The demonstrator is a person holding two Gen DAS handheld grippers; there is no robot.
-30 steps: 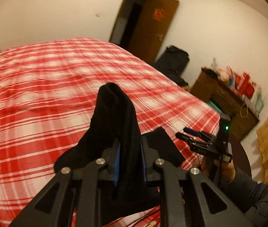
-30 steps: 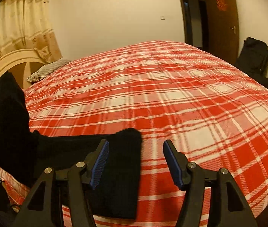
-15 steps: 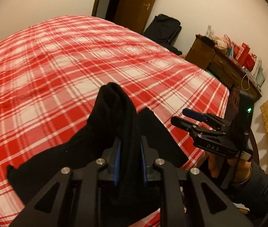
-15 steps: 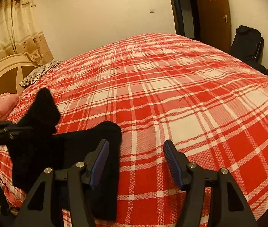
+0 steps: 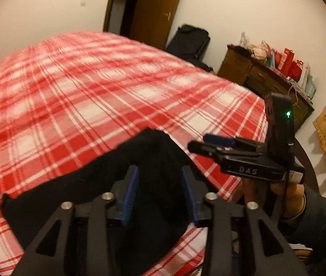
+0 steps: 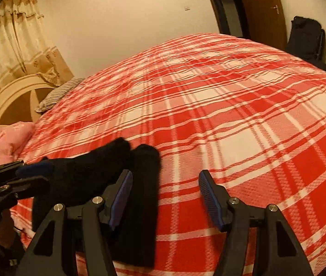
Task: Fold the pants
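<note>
The black pants point(image 5: 107, 184) lie folded on the near edge of the red plaid bed point(image 5: 94, 92). My left gripper point(image 5: 160, 174) is open, its blue pads on either side of the folded end of the pants, which rests on the bed. In the right wrist view the pants point(image 6: 117, 179) lie at lower left, with the left gripper point(image 6: 32, 174) beside them. My right gripper point(image 6: 165, 191) is open and empty above the bed, just right of the pants; it also shows in the left wrist view point(image 5: 199, 142).
A wooden dresser point(image 5: 266, 80) with bags stands right of the bed. A black bag point(image 5: 188, 41) sits by the brown door point(image 5: 156, 11). A headboard point(image 6: 13, 96), a pink pillow point(image 6: 6, 140) and a striped pillow point(image 6: 57, 94) are at the bed's left end.
My left gripper lowered the raised end of the pants onto the folded part and opened, letting go. The right gripper stayed open beside the pants.
</note>
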